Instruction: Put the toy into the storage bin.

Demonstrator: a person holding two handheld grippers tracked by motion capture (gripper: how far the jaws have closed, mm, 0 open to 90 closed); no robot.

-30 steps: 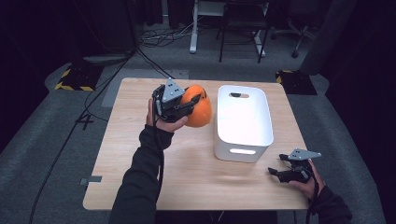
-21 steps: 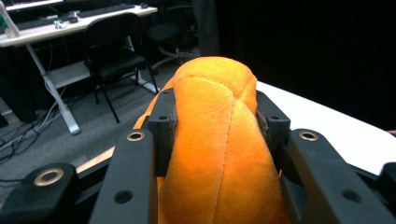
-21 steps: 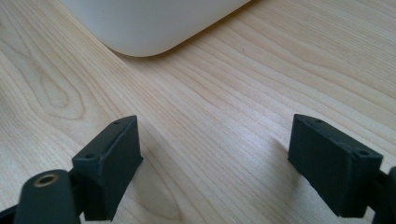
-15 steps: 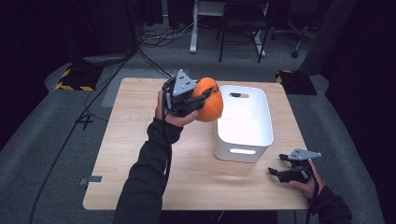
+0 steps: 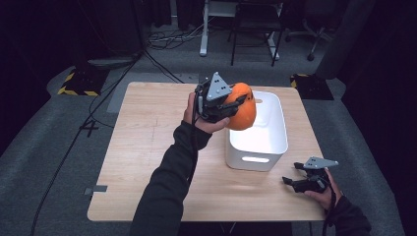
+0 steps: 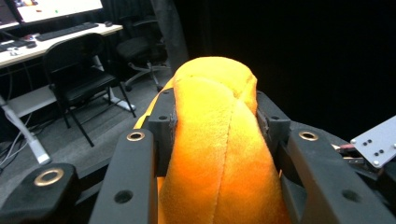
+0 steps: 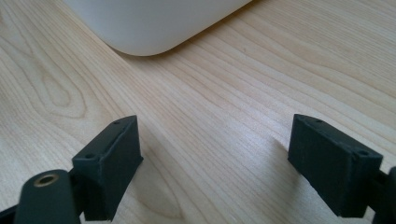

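An orange plush toy (image 5: pixel 242 107) hangs in the air over the left rim of a white bin (image 5: pixel 275 147), squeezed between the jaws of my left gripper (image 5: pixel 236 104). In the left gripper view the plush toy (image 6: pixel 217 140) bulges between the two black pads (image 6: pixel 164 123), which press into its sides. My right gripper (image 5: pixel 293 181) rests low at the table's front right corner, below the bin. In the right gripper view its jaws stand wide apart, the right gripper (image 7: pixel 215 163) holding nothing, over bare wood near the bin's rounded corner (image 7: pixel 154 23).
The wooden table (image 5: pixel 147 147) is bare to the left of the bin. A black chair (image 5: pixel 253 29) and a white desk frame (image 5: pixel 206 29) stand beyond the far edge. Cables (image 5: pixel 162 64) run across the grey floor at the back left.
My left gripper has carried the orange plush toy up and to the right, from the table's back middle to above the bin's left rim. The right gripper has stayed put.
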